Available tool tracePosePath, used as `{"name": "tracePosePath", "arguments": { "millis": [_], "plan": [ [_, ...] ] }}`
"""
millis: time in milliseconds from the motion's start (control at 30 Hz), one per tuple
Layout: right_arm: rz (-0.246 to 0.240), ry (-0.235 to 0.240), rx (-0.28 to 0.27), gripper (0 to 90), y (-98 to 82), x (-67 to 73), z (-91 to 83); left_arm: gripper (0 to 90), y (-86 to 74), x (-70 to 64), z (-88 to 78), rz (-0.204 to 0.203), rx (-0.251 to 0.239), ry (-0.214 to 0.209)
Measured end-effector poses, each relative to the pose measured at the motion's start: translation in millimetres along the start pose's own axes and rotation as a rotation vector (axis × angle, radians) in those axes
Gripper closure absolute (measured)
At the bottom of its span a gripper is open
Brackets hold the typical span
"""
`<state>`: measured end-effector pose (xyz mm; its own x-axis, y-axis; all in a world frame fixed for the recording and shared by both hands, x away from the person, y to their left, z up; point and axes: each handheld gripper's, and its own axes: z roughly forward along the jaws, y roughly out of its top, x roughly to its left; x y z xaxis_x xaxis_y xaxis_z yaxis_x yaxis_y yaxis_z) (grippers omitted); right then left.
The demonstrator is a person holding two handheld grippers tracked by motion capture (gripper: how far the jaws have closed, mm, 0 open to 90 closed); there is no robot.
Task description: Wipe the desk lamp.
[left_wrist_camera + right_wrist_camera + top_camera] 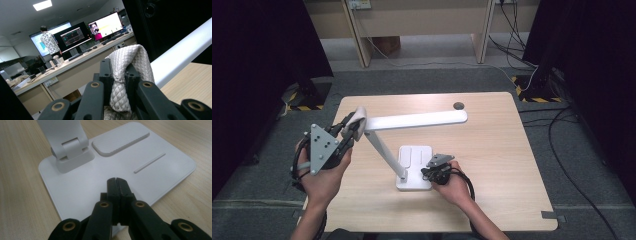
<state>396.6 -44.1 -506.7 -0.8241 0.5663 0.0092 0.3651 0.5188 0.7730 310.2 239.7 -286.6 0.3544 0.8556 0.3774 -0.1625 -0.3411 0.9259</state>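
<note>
no text, label, brand or number can be read anywhere: the lit monitor screens (pixel 106 26) in the left gripper view are too small and blurred to make out.

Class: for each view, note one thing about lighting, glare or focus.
High view: the lamp head glows bright, while the room's corners fall to black. Left gripper view: the cloth is sharp; the monitors behind glare white. Right gripper view: even, soft light on the lamp base; the near jaws look slightly soft.
</note>
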Motion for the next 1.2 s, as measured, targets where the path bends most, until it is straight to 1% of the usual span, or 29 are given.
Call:
{"name": "tracePosePath", "arguments": {
  "millis": [133, 300, 433, 867, 1200],
  "plan": [
    [0.0, 0.001, 0.0, 90.0, -0.2, 0.0, -0.1, 80.7, 0.2, -2.9, 1.0, -0.004, -0.006, 0.001],
    [0.0, 0.0, -0.004, 90.0, -0.6, -0.2, 0.0, 80.6, 0.9, -10.8, 3.0, -0.008, -0.026, -0.019],
    [-0.001, -0.002, -0.004, 90.0, -0.6, 0.1, -0.1, 80.6, 2.9, -14.2, 6.8, -0.012, -0.027, -0.027],
    [0.006, 0.001, -0.011, 90.0, -1.7, -0.1, 0.0, 80.4, 4.9, -24.3, 11.4, -0.031, -0.046, -0.038],
    [0.01, 0.002, -0.016, 90.0, -2.4, -0.2, 0.0, 80.3, 6.1, -31.2, 15.0, -0.032, -0.059, -0.04]
  ]
}}
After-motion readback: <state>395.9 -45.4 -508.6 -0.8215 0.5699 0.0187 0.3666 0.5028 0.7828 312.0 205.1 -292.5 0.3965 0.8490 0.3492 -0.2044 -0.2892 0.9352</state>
